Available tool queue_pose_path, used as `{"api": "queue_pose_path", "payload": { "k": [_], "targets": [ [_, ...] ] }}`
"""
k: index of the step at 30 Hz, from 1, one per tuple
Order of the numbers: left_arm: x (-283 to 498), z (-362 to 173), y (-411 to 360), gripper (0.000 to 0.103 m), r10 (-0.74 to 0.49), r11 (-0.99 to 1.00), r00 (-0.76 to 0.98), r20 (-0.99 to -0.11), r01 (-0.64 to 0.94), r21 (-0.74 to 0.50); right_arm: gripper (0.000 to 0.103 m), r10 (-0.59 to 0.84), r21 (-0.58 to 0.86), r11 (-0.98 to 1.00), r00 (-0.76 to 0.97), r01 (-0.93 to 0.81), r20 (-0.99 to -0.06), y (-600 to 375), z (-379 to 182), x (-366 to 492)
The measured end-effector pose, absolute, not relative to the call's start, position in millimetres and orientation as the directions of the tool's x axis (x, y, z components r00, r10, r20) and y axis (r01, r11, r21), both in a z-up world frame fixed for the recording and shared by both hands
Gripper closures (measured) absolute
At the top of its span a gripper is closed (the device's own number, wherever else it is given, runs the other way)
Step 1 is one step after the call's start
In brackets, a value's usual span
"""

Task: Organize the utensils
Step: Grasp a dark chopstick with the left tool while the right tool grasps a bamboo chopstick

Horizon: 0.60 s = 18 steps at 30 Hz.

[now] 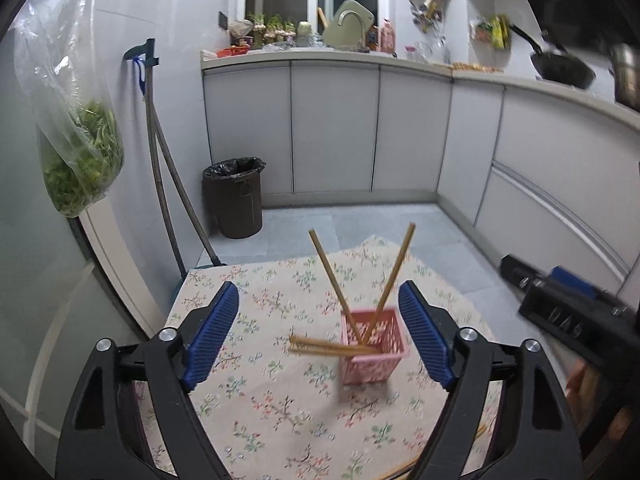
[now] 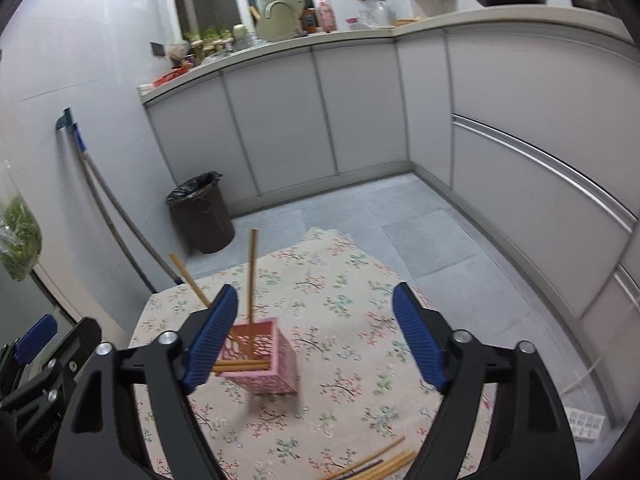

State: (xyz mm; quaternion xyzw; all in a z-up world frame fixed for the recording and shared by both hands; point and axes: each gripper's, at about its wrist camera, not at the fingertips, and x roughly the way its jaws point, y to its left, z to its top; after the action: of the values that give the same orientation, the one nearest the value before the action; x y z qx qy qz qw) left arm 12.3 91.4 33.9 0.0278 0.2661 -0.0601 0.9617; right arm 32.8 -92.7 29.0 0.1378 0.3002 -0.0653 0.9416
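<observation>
A pink lattice holder [image 1: 374, 348] stands on the floral tablecloth [image 1: 280, 400]. Two wooden chopsticks [image 1: 332, 280] stand tilted in it and cross; two more [image 1: 328, 347] lie over its rim, pointing left. My left gripper [image 1: 320, 336] is open and empty, above the table with the holder between its blue pads [image 1: 212, 340]. My right gripper [image 2: 316, 340] is open and empty; the holder [image 2: 264, 364] sits by its left pad [image 2: 210, 344]. Several loose chopsticks [image 2: 380, 464] lie on the cloth near the front edge. The right gripper's body shows at the right of the left wrist view [image 1: 568, 312].
The small table stands in a kitchen with grey floor tiles. A dark bin [image 1: 234, 196] and a mop handle [image 1: 160, 168] stand by the left wall. A bag of greens [image 1: 80, 152] hangs at left. White cabinets [image 1: 332, 128] run along the back and right.
</observation>
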Motion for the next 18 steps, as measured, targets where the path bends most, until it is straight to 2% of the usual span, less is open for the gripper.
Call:
{"api": "queue_pose_path", "payload": {
  "k": [3, 8, 14, 18],
  "targets": [
    [5, 27, 86, 0.006, -0.098, 0.987, 0.848, -0.521, 0.149, 0.056, 0.007, -0.061, 0.213, 0.949, 0.798, 0.233, -0.6, -105, 19, 21],
    [-1, 9, 62, 0.007, -0.194, 0.949, 0.767, -0.612, 0.304, 0.08, 0.007, -0.06, 0.163, 0.96, 0.736, 0.228, -0.674, -124, -8, -2],
    [-17, -23, 27, 0.007, -0.252, 0.848, 0.646, -0.72, 0.507, 0.158, 0.007, -0.016, 0.3, 0.876, 0.644, 0.379, -0.765, -182, -39, -27],
    [-44, -72, 6, 0.007, -0.264, 0.639, 0.454, -0.851, 0.743, 0.198, 0.007, -0.046, 0.316, 0.82, 0.606, 0.477, -0.794, -212, -50, -40]
  ]
}}
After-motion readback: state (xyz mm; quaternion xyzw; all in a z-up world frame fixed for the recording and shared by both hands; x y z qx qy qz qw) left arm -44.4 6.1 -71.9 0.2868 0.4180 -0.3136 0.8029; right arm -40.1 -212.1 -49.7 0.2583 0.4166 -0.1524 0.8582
